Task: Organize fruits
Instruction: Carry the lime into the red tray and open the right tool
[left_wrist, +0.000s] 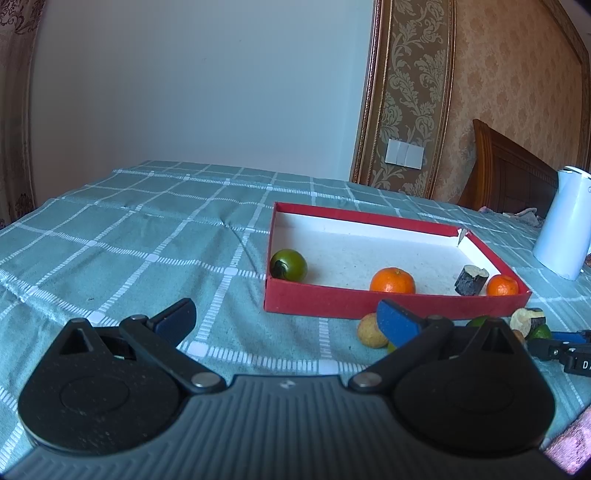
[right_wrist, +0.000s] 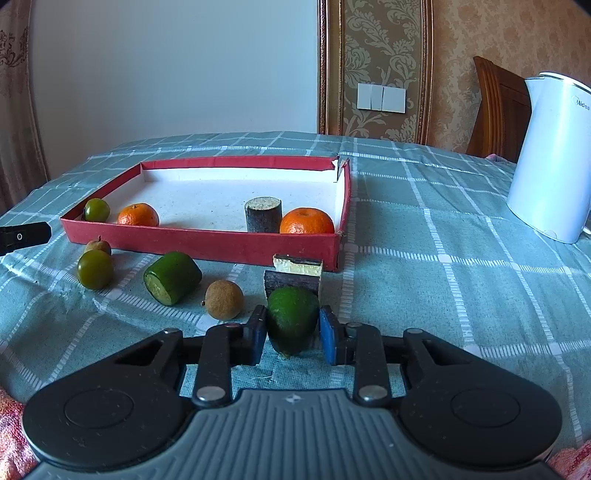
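Observation:
A red tray (right_wrist: 207, 242) with a white floor holds a green fruit (right_wrist: 96, 209), two oranges (right_wrist: 138, 215) (right_wrist: 306, 221) and a dark cylinder piece (right_wrist: 263, 215). In front of it lie a green fruit (right_wrist: 95, 269), a small brown fruit (right_wrist: 98, 245), a green cut piece (right_wrist: 171, 277), a brown longan (right_wrist: 224, 299) and a dark cut block (right_wrist: 295, 275). My right gripper (right_wrist: 292, 334) is shut on a dark green fruit (right_wrist: 291, 319) on the cloth. My left gripper (left_wrist: 286, 321) is open and empty, left of the tray (left_wrist: 369, 299).
A white kettle (right_wrist: 550, 158) stands at the right on the green checked tablecloth (right_wrist: 443, 258). A wooden chair back (right_wrist: 495, 107) is behind the table. The left gripper's tip (right_wrist: 22, 234) shows at the far left of the right wrist view.

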